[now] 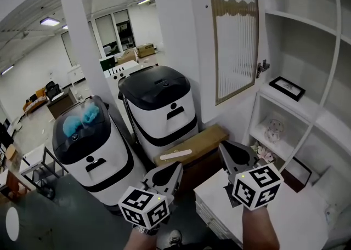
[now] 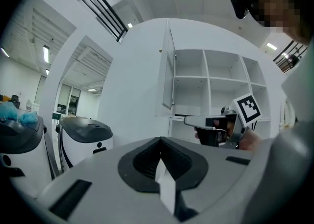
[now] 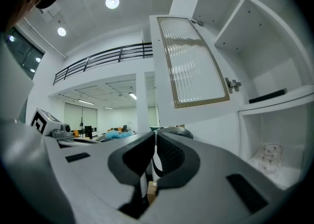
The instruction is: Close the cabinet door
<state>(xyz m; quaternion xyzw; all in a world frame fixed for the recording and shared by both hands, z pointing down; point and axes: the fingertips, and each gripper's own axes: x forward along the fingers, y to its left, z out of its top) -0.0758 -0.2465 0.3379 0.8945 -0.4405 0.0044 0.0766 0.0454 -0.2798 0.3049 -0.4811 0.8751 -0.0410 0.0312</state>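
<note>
The cabinet door (image 1: 235, 34), a white frame round ribbed glass, stands swung open to the left of the white shelf unit (image 1: 307, 24). A small metal handle (image 1: 262, 68) sits on its right edge. In the right gripper view the door (image 3: 192, 61) and its handle (image 3: 232, 84) are above and ahead. The left gripper view shows the door (image 2: 169, 73) edge-on. My left gripper (image 1: 175, 168) and my right gripper (image 1: 224, 147) are held low in front of the cabinet, apart from the door. Both are shut with nothing in them, their jaws meeting in each gripper's own view (image 2: 159, 142) (image 3: 154, 137).
Two white machines with black lids (image 1: 159, 106) (image 1: 90, 145) stand to the left, with a cardboard box (image 1: 192, 143) between them and the cabinet. A framed picture (image 1: 288, 87) and a patterned plate (image 1: 273, 130) sit on the shelves. A white table (image 1: 290, 216) lies under my right hand.
</note>
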